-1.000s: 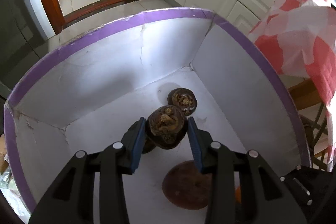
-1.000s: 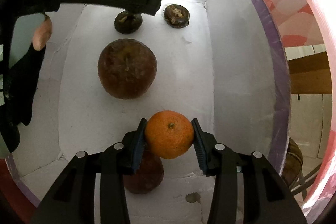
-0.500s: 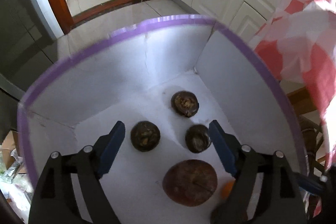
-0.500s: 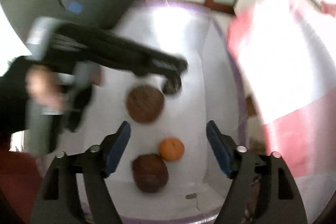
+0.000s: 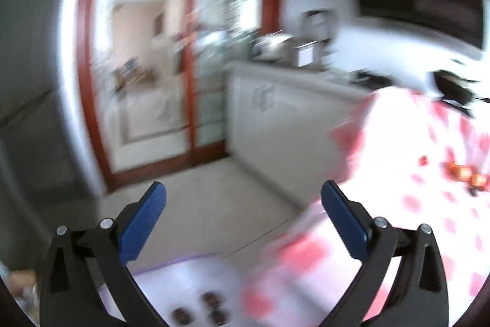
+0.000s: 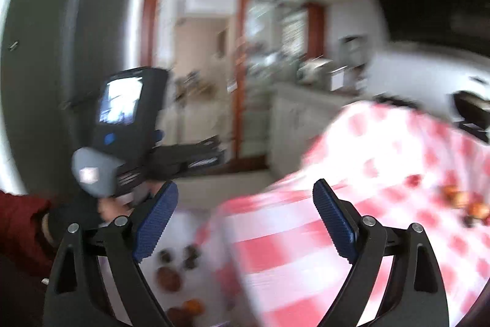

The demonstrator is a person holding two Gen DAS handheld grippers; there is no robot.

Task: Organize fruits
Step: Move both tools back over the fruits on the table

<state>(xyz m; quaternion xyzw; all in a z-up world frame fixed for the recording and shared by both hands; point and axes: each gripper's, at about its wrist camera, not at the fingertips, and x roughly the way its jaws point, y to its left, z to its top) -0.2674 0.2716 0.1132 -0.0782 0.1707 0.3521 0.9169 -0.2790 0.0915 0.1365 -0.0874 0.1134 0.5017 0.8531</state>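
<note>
Both views are motion-blurred. My left gripper (image 5: pixel 243 209) is open and empty, raised and facing the kitchen. Far below it, the white box with the purple rim (image 5: pixel 183 275) holds three small dark fruits (image 5: pixel 211 301). My right gripper (image 6: pixel 245 209) is open and empty too. Below it in the box lie small dark fruits (image 6: pixel 190 255), a brown round fruit (image 6: pixel 168 279) and an orange (image 6: pixel 193 305). Several fruits (image 6: pixel 459 198) lie on the red-and-white checked tablecloth (image 6: pixel 382 189) at the right; they also show in the left wrist view (image 5: pixel 465 173).
The left gripper's body (image 6: pixel 125 124), held by a gloved hand, shows at the left of the right wrist view. A wood-framed glass door (image 5: pixel 190 51), white cabinets (image 5: pixel 275 112) and a counter with appliances stand behind. A dark fridge (image 5: pixel 27 81) is at the left.
Both grippers let their fruits go into the box and opened. Both have lifted away and swung up toward the table and kitchen.
</note>
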